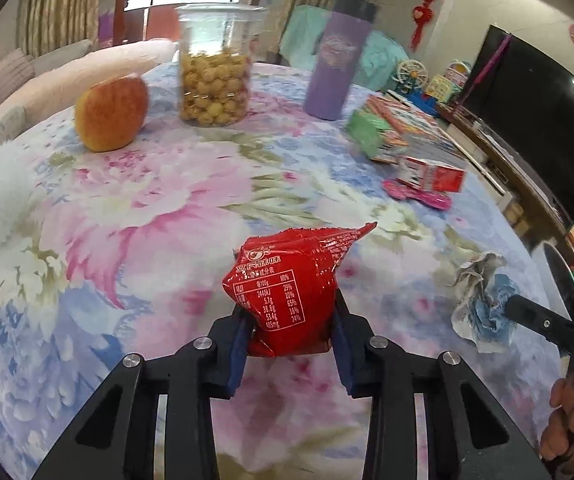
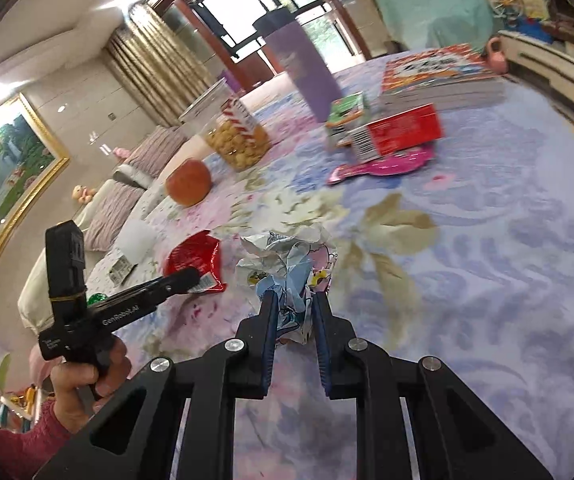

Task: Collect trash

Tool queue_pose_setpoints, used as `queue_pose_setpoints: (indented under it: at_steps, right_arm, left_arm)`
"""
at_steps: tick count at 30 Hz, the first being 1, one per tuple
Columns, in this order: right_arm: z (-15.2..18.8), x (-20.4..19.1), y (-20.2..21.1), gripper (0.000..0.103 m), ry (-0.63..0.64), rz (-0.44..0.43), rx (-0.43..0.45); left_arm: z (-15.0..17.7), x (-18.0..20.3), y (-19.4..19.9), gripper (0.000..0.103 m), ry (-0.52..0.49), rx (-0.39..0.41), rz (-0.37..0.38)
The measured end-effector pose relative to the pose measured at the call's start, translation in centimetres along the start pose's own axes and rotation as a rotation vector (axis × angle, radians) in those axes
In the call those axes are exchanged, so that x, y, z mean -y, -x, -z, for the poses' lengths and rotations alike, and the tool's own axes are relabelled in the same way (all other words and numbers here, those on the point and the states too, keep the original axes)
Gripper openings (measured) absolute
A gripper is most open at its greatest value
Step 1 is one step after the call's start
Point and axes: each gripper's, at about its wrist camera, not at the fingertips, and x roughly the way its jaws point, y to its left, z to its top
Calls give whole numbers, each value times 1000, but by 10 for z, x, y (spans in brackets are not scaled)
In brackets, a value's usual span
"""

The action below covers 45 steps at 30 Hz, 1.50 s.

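Note:
My left gripper (image 1: 291, 312) is shut on a red snack wrapper (image 1: 287, 292) and holds it just above the floral tablecloth (image 1: 147, 240). The wrapper also shows in the right wrist view (image 2: 195, 260), with the left gripper (image 2: 191, 280) on it. My right gripper (image 2: 294, 300) is shut on a crumpled white and blue paper wrapper (image 2: 287, 268), which rests on the cloth. The crumpled wrapper appears at the right of the left wrist view (image 1: 483, 300), with the right gripper (image 1: 527, 312) at it.
On the table stand an apple (image 1: 111, 114), a clear jar of round snacks (image 1: 215, 68), a purple tumbler (image 1: 337, 56), a green carton (image 1: 371, 132), a red box (image 1: 433, 174), a pink packet (image 1: 417, 198), stacked books (image 2: 443, 76) and a white fluffy item (image 1: 1, 196).

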Motion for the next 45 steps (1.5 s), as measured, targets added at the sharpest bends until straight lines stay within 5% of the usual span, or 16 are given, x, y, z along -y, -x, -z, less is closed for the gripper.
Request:
queue_pose_setpoints:
  at_steps: [22,45]
  right_arm:
    - [35,64,137,17,-102,171,178]
    - [53,122,222,17,-186,318,294]
  left_arm:
    - [21,146,25,33,-247,-26,221]
    - [24,261,6,33,-427,-48,329]
